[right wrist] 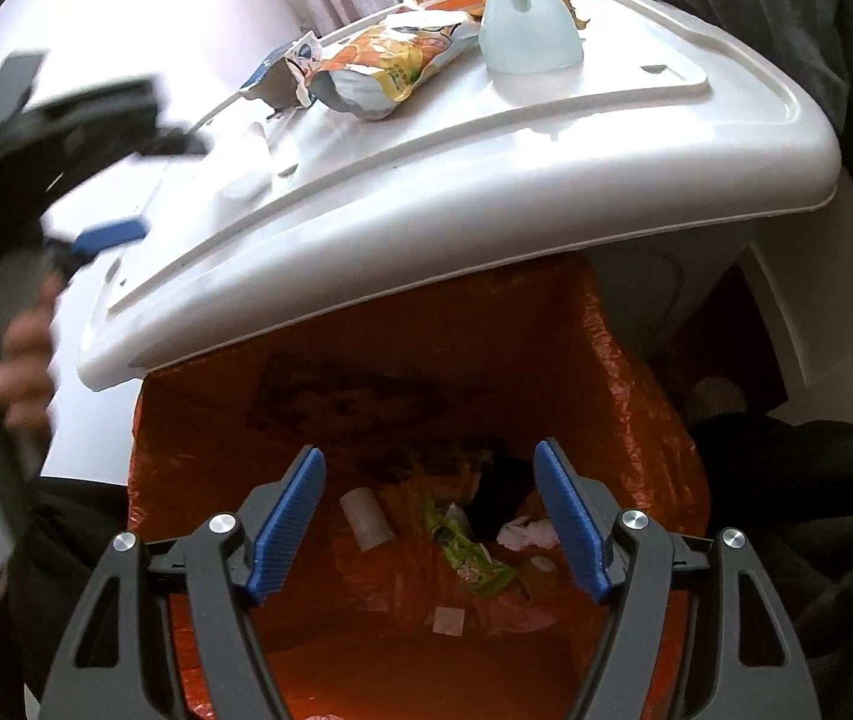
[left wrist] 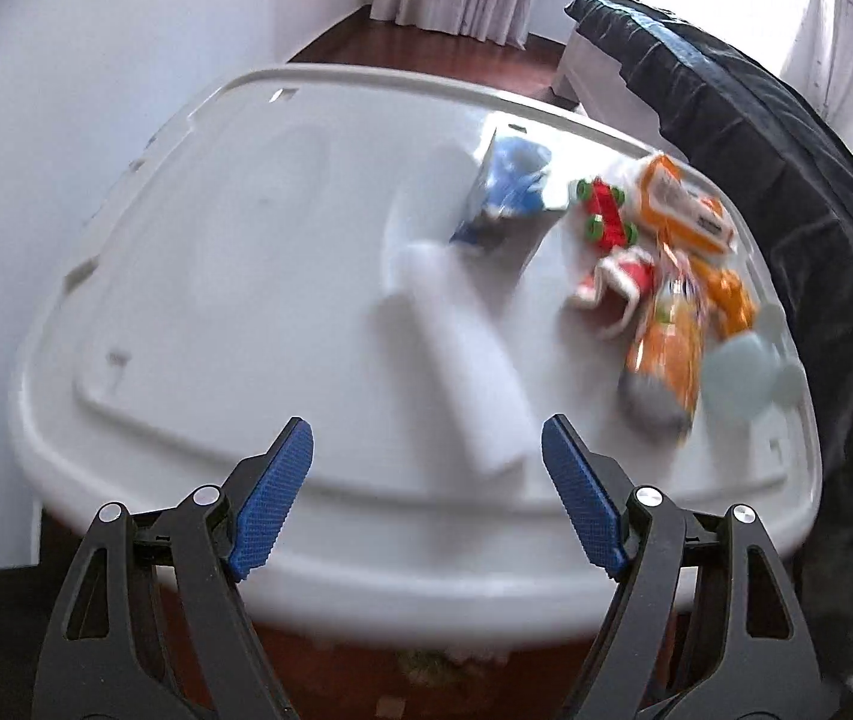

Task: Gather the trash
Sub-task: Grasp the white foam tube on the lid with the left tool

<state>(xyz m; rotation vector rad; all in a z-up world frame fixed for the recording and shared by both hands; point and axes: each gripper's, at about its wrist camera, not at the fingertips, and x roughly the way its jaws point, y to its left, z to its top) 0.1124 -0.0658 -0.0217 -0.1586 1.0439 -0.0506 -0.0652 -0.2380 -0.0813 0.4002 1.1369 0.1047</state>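
Observation:
A white plastic lid serves as a tabletop. On it lie a white tube, a blue-and-white carton, a red wrapper, an orange snack bag and an orange packet. My left gripper is open and empty, hovering just short of the tube. My right gripper is open and empty above an orange-lined trash bin that holds a cardboard roll, a green wrapper and tissue. The snack bag also shows in the right wrist view.
A red toy with green wheels and a pale blue cup stand on the lid. The cup also shows in the right wrist view. A dark blue quilted cover lies to the right. The left gripper appears blurred at left.

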